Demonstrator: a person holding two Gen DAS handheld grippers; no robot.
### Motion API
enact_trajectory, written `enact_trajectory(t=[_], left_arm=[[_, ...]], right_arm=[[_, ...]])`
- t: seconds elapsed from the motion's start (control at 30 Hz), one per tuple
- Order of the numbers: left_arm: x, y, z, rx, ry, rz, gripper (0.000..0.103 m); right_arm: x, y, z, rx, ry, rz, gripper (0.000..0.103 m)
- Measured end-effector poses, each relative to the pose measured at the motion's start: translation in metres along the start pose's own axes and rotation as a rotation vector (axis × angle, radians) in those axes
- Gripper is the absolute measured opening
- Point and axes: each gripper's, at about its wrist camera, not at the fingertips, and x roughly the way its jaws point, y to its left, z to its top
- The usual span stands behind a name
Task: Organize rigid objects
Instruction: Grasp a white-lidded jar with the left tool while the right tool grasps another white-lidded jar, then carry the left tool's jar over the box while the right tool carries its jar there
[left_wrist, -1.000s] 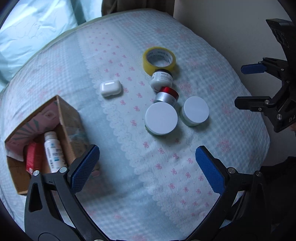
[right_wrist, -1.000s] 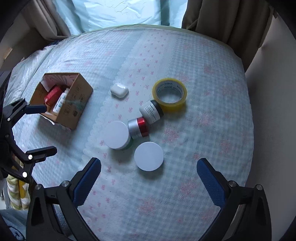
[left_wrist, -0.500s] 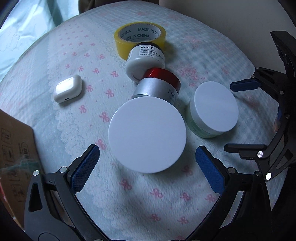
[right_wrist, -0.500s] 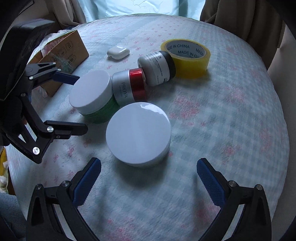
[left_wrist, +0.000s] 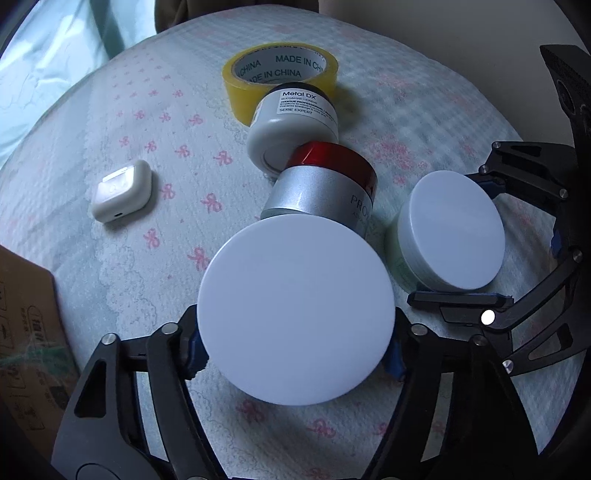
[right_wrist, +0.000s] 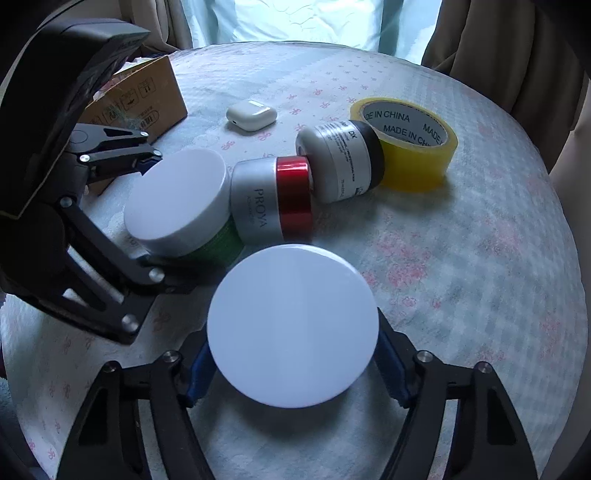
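Reading "PROYA" on silver jar (right_wrist: 255, 212).

A home bedroom is showing here: a quilted bedspread (right_wrist: 461, 258) printed with pink bows is lying under both grippers, a pale blue pillow (right_wrist: 314, 18) is resting beyond them, and brown curtains (right_wrist: 491, 48) are hanging further behind.

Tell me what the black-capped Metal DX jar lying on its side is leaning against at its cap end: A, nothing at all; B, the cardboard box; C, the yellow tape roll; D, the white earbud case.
C: the Metal DX jar lies with its black cap against the yellow tape roll, far from the cardboard box and the earbud case.
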Motion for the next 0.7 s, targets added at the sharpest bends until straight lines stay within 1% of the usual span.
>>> enact_trajectory(t=[0.17, 0.37, 0.53, 0.7], left_arm=[[0.001, -0.001, 0.002, -0.004, 0.0, -0.003, 0.068], [-0.005, 0.006, 0.005, -0.032, -0.013, 0.019, 0.068], [-0.022, 0.01, 0.007, -0.047, -0.04, 0.03, 0.068], [-0.054, 0.014, 0.014, -0.065, -0.074, 0.042, 0.068]], right_arm=[[0.004, 0.0, 0.004, 0.013, 0.003, 0.001, 0.067], [0.001, 0.0, 0.005, 0.018, 0.014, -0.004, 0.067], [-0.007, -0.004, 0.01, 0.053, 0.01, -0.005, 0.067], [-0.03, -0.005, 0.021, 0.07, -0.01, -0.018, 0.067]])
